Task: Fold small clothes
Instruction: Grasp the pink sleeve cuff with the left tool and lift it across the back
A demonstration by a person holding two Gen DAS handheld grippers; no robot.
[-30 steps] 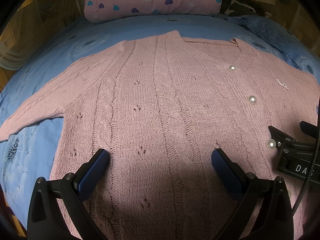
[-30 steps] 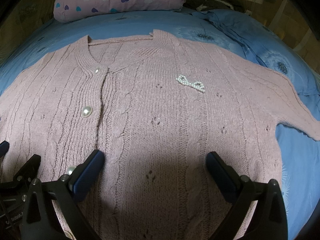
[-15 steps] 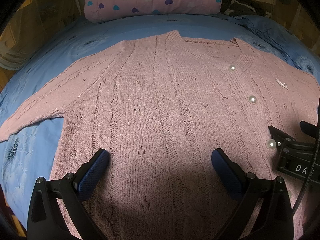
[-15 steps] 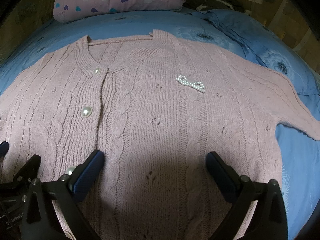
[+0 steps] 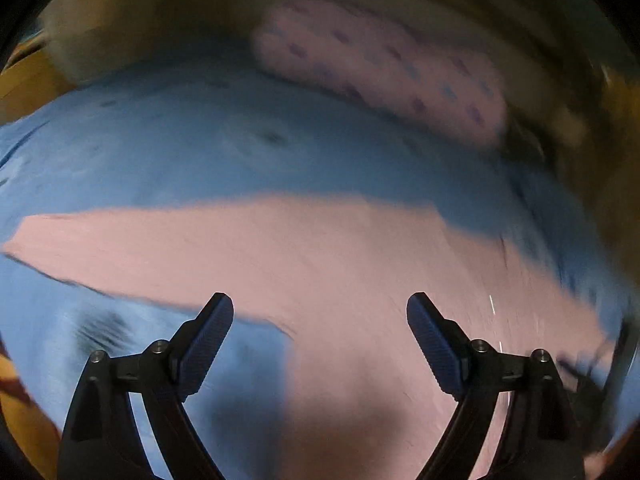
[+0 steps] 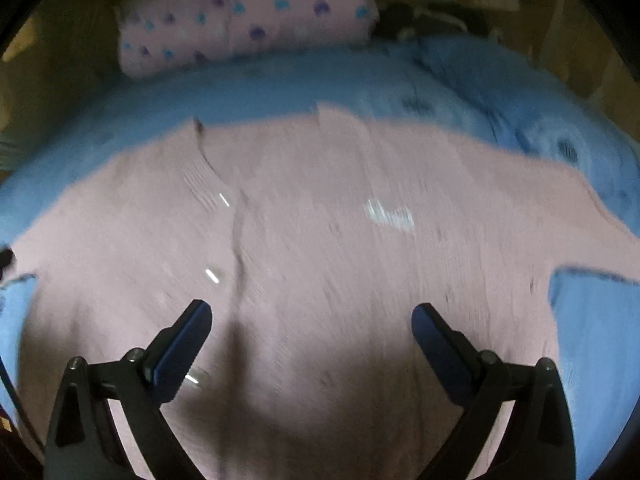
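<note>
One pink knitted cardigan [image 6: 320,240] lies spread flat, front up, on a blue bedsheet [image 6: 280,92], its neckline toward the head of the bed and its hem toward the near edge. Both views are blurred.

Surroundings: a pink pillow with heart print [image 6: 248,20] lies across the head of the bed; dark crumpled cloth [image 6: 420,20] sits just beside the pillow's right end; wooden surfaces show past the bed's edges. Nothing rests on the cardigan itself.

Left gripper [image 5: 320,312]: jaws apart, having just been closing a little, with nothing between them. It hangs over the cardigan's left side where the sleeve [image 5: 160,248] runs out toward the left edge of the bed; bare sheet shows under its left finger.

Right gripper [image 6: 312,316]: jaws wide apart, nothing between them, hanging over the cardigan's lower front.

View differences: the right wrist view shows the neckline, the button placket with pale buttons as streaks [image 6: 212,275], a pale ornament [image 6: 390,216] on the chest and the right sleeve running off toward the right edge. The left wrist view shows none of these clearly, but alone shows the full left sleeve to its cuff and the pillow [image 5: 380,68] tilted.
</note>
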